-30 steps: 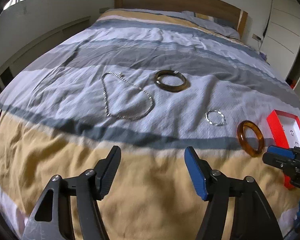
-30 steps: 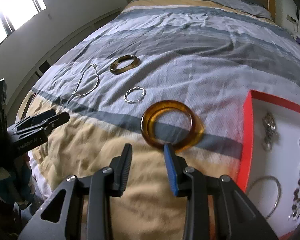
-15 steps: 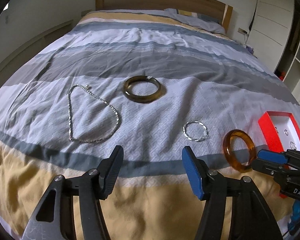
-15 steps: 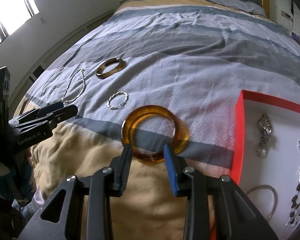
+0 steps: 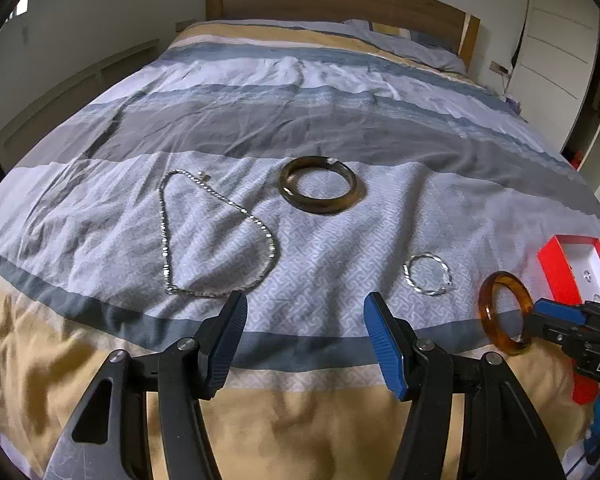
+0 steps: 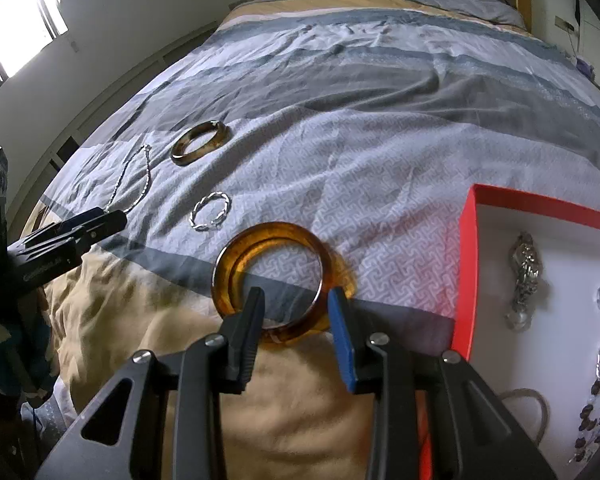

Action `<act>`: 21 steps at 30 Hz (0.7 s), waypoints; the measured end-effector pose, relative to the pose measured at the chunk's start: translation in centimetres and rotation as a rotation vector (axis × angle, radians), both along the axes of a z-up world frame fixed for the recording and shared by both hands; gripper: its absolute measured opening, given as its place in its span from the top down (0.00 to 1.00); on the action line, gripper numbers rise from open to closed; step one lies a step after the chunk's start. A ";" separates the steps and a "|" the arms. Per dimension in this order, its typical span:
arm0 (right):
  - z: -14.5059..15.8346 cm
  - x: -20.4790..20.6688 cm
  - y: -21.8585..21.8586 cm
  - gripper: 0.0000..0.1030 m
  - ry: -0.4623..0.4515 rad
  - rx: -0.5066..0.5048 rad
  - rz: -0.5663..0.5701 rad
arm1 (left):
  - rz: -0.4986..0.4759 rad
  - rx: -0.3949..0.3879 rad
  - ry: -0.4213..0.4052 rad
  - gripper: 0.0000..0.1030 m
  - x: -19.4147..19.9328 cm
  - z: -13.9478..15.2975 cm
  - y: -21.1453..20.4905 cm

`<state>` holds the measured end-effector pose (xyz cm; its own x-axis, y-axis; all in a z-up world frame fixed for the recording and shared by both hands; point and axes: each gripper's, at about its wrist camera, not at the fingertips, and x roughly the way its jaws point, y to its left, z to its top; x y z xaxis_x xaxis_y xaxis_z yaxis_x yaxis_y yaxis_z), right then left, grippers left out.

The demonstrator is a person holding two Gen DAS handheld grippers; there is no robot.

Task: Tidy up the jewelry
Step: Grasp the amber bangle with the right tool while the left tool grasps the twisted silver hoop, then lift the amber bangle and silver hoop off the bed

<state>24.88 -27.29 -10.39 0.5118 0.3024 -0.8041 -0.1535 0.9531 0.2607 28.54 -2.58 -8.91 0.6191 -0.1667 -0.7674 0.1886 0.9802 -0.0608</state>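
Four loose pieces of jewelry are laid out on a striped bedspread, which fills both views below a wooden headboard. At the right edge of the bed a red box with a white lining is seen; several small pieces are already held inside it. The left gripper is shown above the yellow band of the spread with its jaws parted and nothing between them. The right gripper is shown with its jaws apart astride the near rim of an amber bangle, which lies flat just left of the box; no pressing of the pads on the rim can be made out. A silver chain is spread in a loop farther left. A dark brown bangle lies beyond it. A twisted silver ring rests between the two bangles.
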 end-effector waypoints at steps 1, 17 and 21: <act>0.0 0.0 0.0 0.69 0.000 -0.003 0.002 | -0.008 -0.007 0.004 0.42 0.0 -0.1 -0.3; -1.4 2.3 0.6 0.70 0.049 -0.025 0.074 | -0.206 -0.129 0.173 0.81 3.7 -3.4 -6.7; -2.0 2.6 0.9 0.70 0.070 -0.032 0.076 | -0.214 -0.160 0.213 0.84 4.9 -4.2 -7.0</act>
<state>27.44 -26.37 -12.42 0.4306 0.3114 -0.8471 -0.2077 0.9476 0.2428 33.39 -9.59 -13.08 0.3859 -0.4047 -0.8290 0.3557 0.8944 -0.2711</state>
